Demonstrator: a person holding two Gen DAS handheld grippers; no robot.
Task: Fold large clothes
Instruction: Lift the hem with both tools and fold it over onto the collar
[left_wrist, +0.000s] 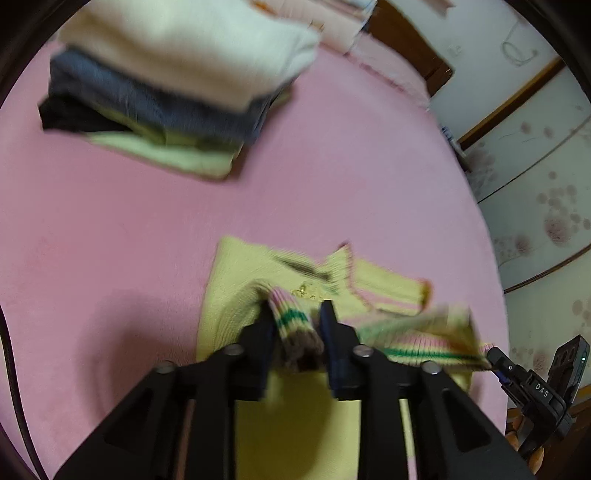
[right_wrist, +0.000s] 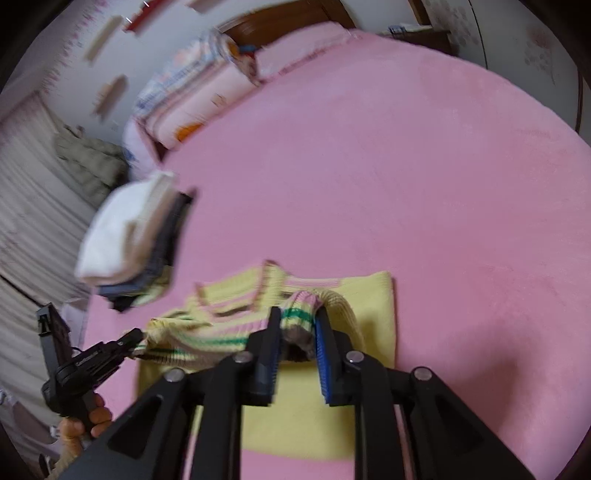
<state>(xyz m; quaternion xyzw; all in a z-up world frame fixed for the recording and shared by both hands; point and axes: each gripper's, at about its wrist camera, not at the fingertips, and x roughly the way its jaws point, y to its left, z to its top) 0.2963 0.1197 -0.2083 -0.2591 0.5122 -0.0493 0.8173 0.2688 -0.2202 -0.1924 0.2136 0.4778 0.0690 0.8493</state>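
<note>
Left wrist view: my left hand-held gripper (left_wrist: 295, 325) and right hand-held gripper (right_wrist: 297, 332) each clamp a striped cuff (left_wrist: 295, 321), the yellow sweater (left_wrist: 236, 295) lying just ahead on the bed (left_wrist: 110, 229), cuffs side by side.

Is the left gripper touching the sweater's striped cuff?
Touching. In the left wrist view the left gripper has both fingers pressed against the striped cuff of the yellow sweater.

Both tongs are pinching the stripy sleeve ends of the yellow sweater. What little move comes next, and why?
Probably carry both cuffs forward over the sweater's body and lay them flat. The left tongs and right tongs each grip a striped cuff, and the sleeves hang bunched above the yellow sweater, which lies on the pink bed. Laying the sleeves across would ready it for folding.
</note>
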